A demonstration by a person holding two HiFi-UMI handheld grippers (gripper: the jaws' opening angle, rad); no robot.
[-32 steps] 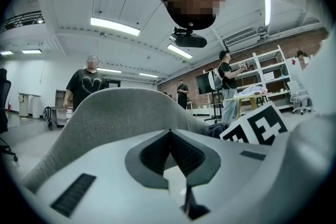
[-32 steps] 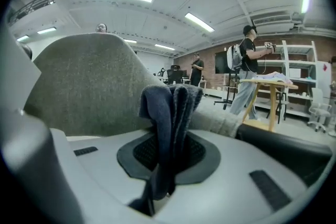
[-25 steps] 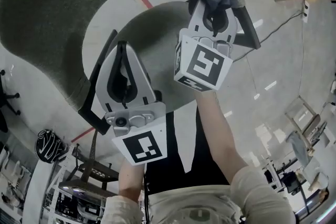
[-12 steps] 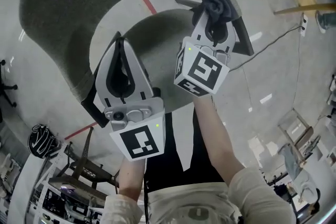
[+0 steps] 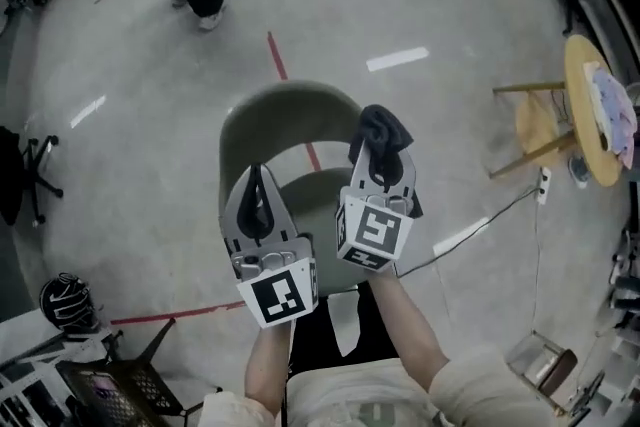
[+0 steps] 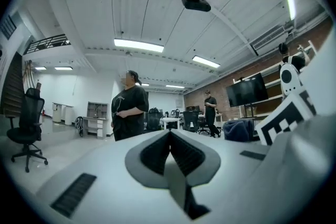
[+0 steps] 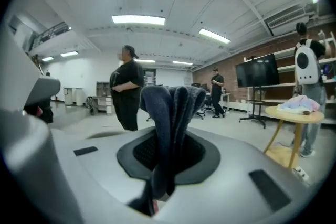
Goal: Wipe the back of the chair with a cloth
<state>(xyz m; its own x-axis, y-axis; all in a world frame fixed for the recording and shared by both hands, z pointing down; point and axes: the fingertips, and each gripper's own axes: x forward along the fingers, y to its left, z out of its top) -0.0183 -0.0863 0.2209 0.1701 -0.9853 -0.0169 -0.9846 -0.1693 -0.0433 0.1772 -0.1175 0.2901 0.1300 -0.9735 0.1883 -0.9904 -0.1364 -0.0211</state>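
An olive-green chair (image 5: 283, 122) with a curved back stands on the floor below me in the head view. My right gripper (image 5: 381, 147) is shut on a dark blue cloth (image 5: 382, 128), which bunches out past the jaw tips above the right end of the chair back. In the right gripper view the cloth (image 7: 171, 108) stands up between the jaws, folded. Above the chair's seat, my left gripper (image 5: 255, 183) is shut with nothing in it; its jaws meet in the left gripper view (image 6: 169, 134). Both grippers point out level across the room.
A round wooden side table (image 5: 592, 105) with a pale cloth on it stands to the right, a cable (image 5: 500, 207) running from it. A person (image 6: 127, 107) stands beyond the chair. An office chair (image 5: 28, 177) and a helmet (image 5: 63, 300) are at the left.
The head view has pulled far back from the chair, which now looks small. Both grippers have lifted away from the chair back, the right one still gripping the cloth.
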